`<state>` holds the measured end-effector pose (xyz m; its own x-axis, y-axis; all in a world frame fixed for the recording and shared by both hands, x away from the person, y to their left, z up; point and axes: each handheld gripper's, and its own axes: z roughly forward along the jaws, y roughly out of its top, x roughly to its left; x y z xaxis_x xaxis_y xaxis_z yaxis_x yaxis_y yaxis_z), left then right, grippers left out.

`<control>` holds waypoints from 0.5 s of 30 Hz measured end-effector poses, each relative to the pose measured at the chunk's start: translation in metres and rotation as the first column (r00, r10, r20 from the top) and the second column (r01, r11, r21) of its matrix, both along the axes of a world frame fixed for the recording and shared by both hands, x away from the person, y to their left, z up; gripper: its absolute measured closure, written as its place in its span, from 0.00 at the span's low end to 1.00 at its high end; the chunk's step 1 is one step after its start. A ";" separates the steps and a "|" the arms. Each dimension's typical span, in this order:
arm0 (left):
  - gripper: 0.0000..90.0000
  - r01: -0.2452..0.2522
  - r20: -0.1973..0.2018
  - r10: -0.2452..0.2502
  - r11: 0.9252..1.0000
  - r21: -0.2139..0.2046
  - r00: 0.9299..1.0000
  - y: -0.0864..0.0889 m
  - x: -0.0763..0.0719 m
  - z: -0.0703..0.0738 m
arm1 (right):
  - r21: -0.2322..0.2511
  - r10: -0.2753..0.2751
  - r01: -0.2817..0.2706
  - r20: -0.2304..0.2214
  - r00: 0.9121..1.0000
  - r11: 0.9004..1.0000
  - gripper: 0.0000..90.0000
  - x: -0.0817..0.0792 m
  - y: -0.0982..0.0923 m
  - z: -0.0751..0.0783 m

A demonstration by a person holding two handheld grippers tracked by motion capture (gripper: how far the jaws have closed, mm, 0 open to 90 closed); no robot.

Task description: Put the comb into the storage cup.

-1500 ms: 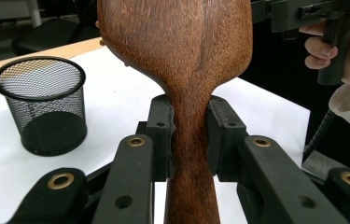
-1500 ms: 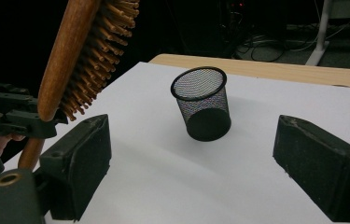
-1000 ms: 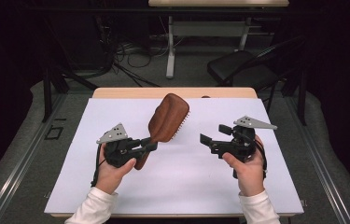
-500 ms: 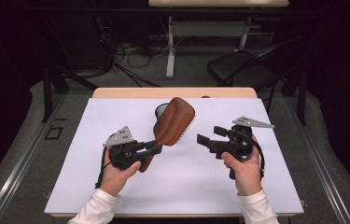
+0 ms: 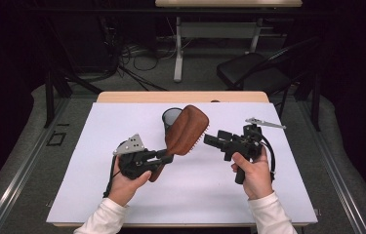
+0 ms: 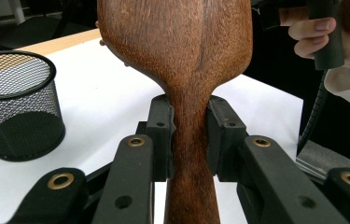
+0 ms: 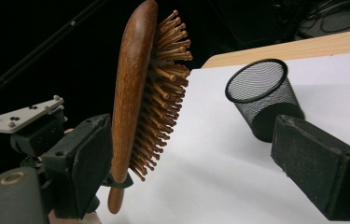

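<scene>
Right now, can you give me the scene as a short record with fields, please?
held thing: wooden hairbrush, lifted above the table, bristles toward the right gripper
left gripper: shut on the brush handle
right gripper: open, close to the bristles, holding nothing
other thing: black mesh cup, upright behind the brush
surface: white table

Between your left jaws sits a hairbrush [image 6: 186, 70] of dark, smoothly polished wood with visible grain; its pins [image 7: 163, 88] look like paler matt wood. Left of those jaws, the pen cup [image 6: 16, 105] is black wire mesh. Your jaw pads [image 7: 319, 163] look like matt, slightly rough black rubber.
</scene>
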<state>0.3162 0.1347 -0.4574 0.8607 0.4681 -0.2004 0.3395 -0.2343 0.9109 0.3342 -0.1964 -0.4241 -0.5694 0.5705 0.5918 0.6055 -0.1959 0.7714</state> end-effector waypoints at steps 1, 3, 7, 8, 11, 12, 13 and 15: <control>0.81 0.000 0.000 0.000 1.000 0.001 1.000 0.001 0.000 0.000 | 0.008 0.004 -0.004 -0.002 1.000 1.000 0.16 0.001 0.000 0.000; 0.81 -0.001 0.000 0.001 1.000 -0.001 1.000 0.001 0.000 0.001 | 0.029 0.019 -0.018 -0.005 1.000 0.999 0.16 0.004 0.002 0.001; 0.81 -0.005 0.001 0.005 1.000 -0.004 1.000 0.002 0.000 0.001 | 0.029 0.037 -0.037 -0.007 0.999 0.999 0.16 0.008 0.007 0.005; 0.81 -0.003 0.000 0.003 1.000 -0.004 1.000 0.002 0.000 0.000 | 0.035 0.040 -0.040 -0.002 0.999 0.999 0.17 0.008 0.008 0.006; 0.81 -0.001 -0.001 0.001 1.000 -0.002 1.000 0.002 0.000 0.000 | 0.049 0.039 -0.039 0.000 0.999 0.998 0.17 0.011 0.010 0.007; 0.81 0.000 0.001 0.000 1.000 0.001 1.000 0.002 0.000 0.000 | 0.052 0.042 -0.042 -0.005 0.999 0.998 0.17 0.011 0.011 0.008; 0.81 0.002 0.000 -0.002 1.000 0.004 1.000 0.001 0.000 0.000 | 0.051 0.043 -0.043 -0.011 0.999 0.998 0.17 0.012 0.012 0.008; 0.81 0.004 0.002 -0.004 1.000 0.002 1.000 0.001 0.000 0.000 | 0.054 0.048 -0.047 -0.020 0.999 0.997 0.16 0.013 0.014 0.008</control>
